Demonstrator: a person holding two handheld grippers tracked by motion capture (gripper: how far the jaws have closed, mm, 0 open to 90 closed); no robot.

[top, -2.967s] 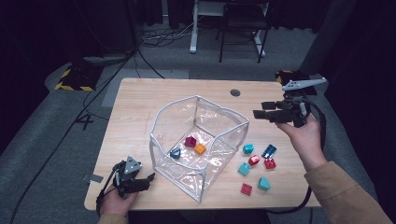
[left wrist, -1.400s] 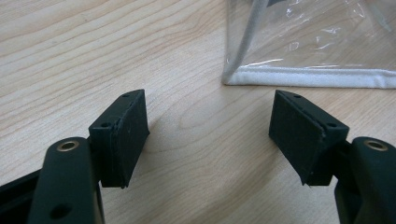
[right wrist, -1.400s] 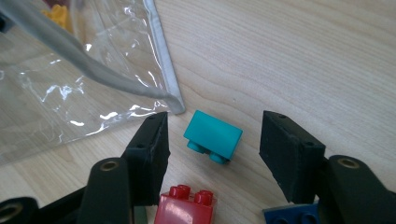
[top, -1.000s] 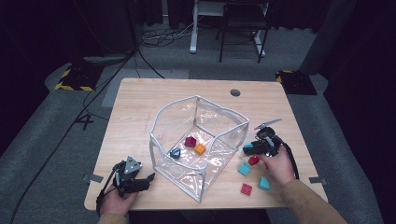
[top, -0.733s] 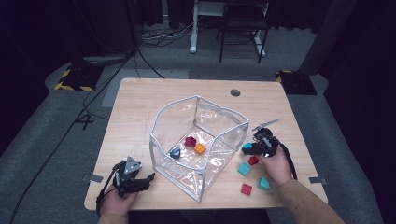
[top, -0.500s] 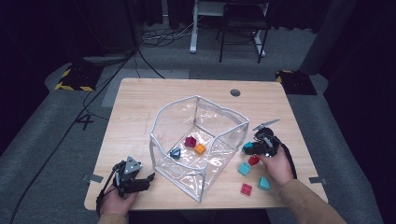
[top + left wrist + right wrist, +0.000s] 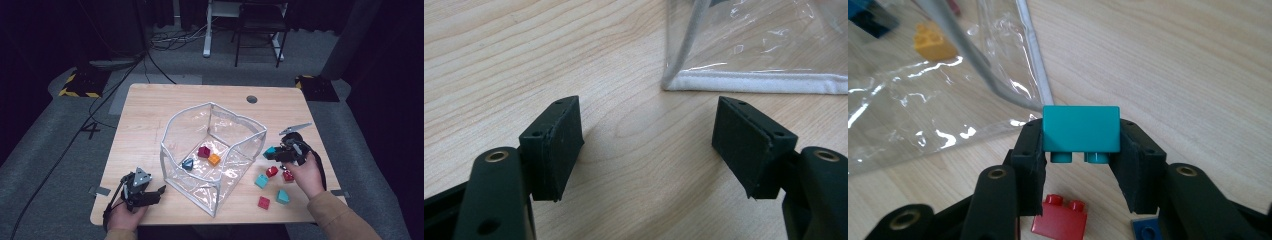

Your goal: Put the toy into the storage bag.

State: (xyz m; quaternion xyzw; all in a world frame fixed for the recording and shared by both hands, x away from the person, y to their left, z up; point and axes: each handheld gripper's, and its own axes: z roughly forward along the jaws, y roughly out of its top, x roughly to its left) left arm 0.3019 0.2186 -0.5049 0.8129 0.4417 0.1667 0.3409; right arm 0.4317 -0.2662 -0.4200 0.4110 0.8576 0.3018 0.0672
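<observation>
the right gripper (image 7: 1081, 150) had just clenched on a teal plastic brick (image 7: 1081, 128); the left gripper (image 7: 649, 145) rested released beside the clear plastic bin (image 7: 250, 131).

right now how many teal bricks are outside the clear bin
3. One teal brick is clamped in the right tool, lifted beside the clear bin. A second and a third lie on the table. The hand may hide more.
</observation>
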